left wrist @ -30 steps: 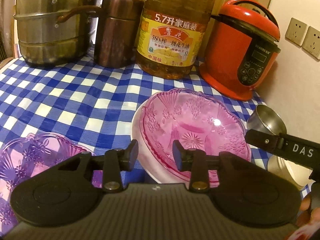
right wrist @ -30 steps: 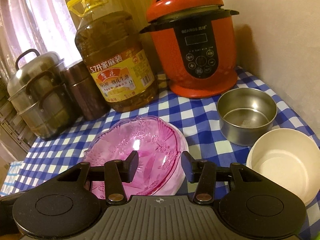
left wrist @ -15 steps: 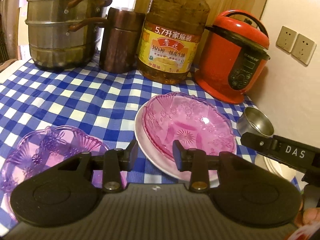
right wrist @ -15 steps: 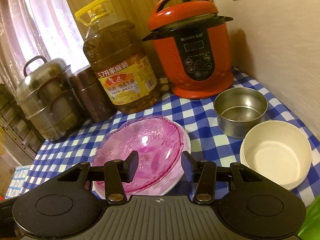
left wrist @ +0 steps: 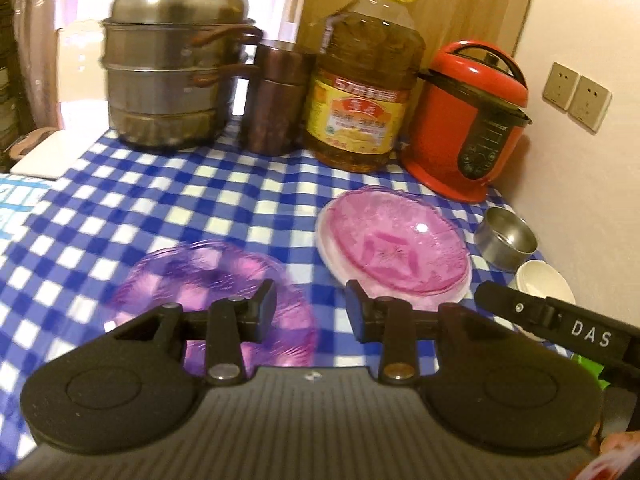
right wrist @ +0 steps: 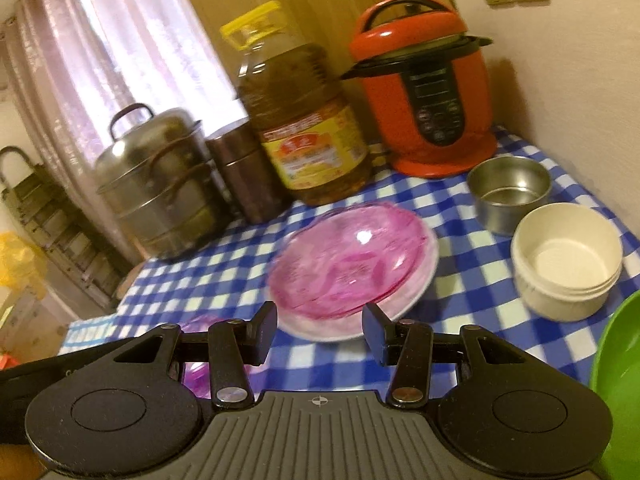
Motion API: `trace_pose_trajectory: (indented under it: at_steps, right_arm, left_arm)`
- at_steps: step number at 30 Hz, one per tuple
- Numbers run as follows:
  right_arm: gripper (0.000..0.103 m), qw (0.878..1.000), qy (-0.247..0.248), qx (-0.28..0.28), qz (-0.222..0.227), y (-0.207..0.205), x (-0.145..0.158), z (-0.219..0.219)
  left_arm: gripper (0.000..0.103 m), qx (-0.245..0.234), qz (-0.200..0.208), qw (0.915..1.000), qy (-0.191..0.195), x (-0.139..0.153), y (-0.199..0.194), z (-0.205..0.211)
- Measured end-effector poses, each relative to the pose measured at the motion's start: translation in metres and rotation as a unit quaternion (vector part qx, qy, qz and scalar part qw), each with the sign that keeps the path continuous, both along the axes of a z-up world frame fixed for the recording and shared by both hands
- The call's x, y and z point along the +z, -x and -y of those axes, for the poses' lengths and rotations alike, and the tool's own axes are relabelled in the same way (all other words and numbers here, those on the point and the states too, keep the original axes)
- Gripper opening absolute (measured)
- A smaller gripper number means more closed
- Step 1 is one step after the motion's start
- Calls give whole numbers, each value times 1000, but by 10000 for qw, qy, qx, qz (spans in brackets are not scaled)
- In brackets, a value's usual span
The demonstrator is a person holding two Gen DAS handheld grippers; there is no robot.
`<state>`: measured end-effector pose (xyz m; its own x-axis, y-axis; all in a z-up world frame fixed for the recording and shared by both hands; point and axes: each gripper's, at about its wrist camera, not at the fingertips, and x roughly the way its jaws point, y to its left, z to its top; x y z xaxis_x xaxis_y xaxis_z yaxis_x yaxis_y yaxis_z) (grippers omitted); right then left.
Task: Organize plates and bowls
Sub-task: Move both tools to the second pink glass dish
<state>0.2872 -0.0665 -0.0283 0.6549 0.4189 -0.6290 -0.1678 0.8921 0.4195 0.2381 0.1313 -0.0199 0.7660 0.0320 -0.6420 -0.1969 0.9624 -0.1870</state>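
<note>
Two grippers, left point(left wrist: 311, 308) and right point(right wrist: 319, 334), both released, holding nothing. Pink dish point(left wrist: 396, 242) already nests on white plate point(left wrist: 326, 236) at your 1 o'clock; purple dish point(left wrist: 208, 276) lies loose at 11, likely stacks there next.

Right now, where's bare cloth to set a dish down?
Widest bare patch: the checked cloth between the steamer pot at the back and the purple dish in front, left of the pink dish. Crowded: right edge, where the steel bowl, white bowl and green bowl sit close. The back row is packed.
</note>
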Motion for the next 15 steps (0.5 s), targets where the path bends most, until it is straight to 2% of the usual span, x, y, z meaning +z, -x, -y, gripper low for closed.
trace_pose_trajectory:
  at_steps: [8, 15]
  right_arm:
    - [48, 9988, 1, 474, -119, 20, -3, -42]
    - [48, 9969, -2, 719, -307, 20, -18, -66]
  left_arm:
    - [37, 437, -70, 9990, -66, 4, 44, -39]
    - [41, 715, -182, 9972, -115, -8, 60, -67]
